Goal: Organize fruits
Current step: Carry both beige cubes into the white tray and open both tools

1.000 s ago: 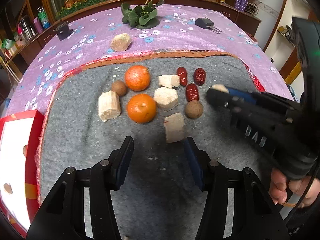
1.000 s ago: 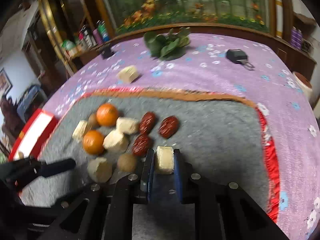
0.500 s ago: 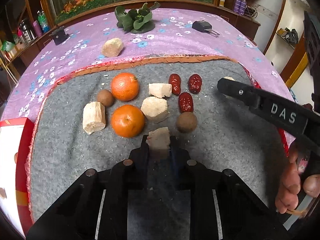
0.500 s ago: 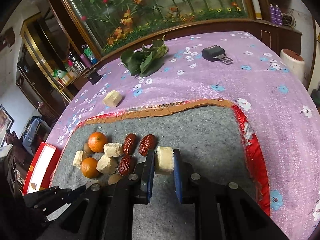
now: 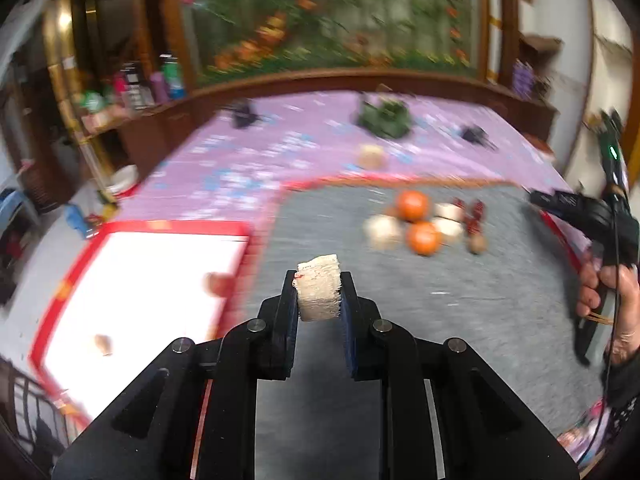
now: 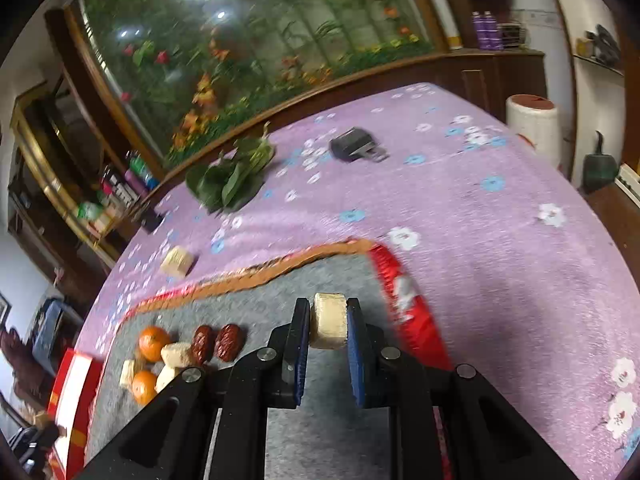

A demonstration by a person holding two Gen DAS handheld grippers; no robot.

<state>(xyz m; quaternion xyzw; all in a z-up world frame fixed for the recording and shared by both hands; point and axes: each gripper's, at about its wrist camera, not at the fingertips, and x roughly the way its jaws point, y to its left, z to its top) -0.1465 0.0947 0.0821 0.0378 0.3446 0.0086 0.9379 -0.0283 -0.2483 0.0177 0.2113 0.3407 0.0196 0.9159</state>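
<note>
While the right tongs (image 6: 328, 322) pinch one pale chunk (image 6: 329, 321), the left tongs (image 5: 319, 294), spread earlier, now clamp another chunk (image 5: 319, 293), lifted off the grey mat (image 5: 460, 304).

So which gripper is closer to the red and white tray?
Left. The left gripper holds a pale chunk right beside the tray. The right gripper is across the grey mat, far from it.
</note>
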